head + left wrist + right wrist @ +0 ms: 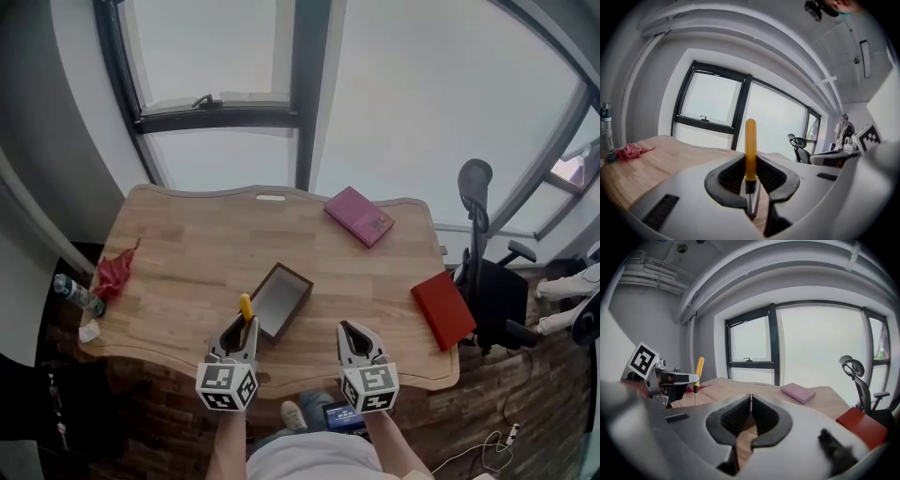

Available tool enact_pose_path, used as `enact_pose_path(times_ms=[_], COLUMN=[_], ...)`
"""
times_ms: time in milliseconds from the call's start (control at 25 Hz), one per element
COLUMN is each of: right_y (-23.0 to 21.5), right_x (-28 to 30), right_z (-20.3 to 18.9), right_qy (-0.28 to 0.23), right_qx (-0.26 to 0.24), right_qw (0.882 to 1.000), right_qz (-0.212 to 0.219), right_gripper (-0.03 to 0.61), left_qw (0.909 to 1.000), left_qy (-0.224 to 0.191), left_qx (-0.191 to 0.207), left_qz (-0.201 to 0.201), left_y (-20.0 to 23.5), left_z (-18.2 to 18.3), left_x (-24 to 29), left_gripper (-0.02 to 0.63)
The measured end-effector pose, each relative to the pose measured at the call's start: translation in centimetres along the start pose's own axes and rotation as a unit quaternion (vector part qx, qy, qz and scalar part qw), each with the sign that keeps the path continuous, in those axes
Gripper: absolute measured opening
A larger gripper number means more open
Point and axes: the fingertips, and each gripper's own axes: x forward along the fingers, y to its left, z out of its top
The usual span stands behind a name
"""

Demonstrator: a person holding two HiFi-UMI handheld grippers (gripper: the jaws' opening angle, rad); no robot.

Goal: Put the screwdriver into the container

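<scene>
Screwdriver (246, 307): held upright in the left gripper, yellow handle on top and thin metal shaft pointing down between the jaws. It is not in the container.
Left gripper (242, 328): jaws clamped on the lower end of the screwdriver's handle, at the near edge of the table and pointing toward the far side.
Right gripper (751, 397): jaws closed tip to tip with nothing between them. It is level with the left gripper and a little apart from it.
Container (281, 300): a dark open box with a grey inside and nothing in it, lying on the table just beyond the left gripper. In the head view the screwdriver's handle shows against its near left wall.
Table (187, 253): light wood with a wavy edge, set under a big window.
Pink book (359, 216): flat near the far edge, right of the middle.
Red book (443, 309): at the right edge of the table, well apart from the container.
Red cloth (114, 272): crumpled at the left edge, with a bottle (77, 293) just beside it at the table's rim.
Office chair (483, 272): black, standing off the table's right side, close by the red book.
</scene>
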Motion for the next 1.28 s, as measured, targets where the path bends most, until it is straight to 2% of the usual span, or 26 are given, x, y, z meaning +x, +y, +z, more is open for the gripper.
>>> enact_pose_path(times_ms=[520,1280], right_y=[-0.6,-1.0], right_x=[0.1,3.3], right_z=[0.8,-0.4], right_qy=[-0.016,0.012], right_qx=[0.001,0.007], right_qw=[1.000,1.000], right_qz=[-0.005,0.008], right_gripper=[0.034,0.032], left_qw=[0.9999,0.9996], left_qy=[-0.012,0.023], left_qx=[0.005,0.001], left_qz=[-0.001,-0.014], left_y=[0.1,0.9], left_z=[1.3,0.2], left_x=[1.0,4.2], left_gripper=[0.078,0.078])
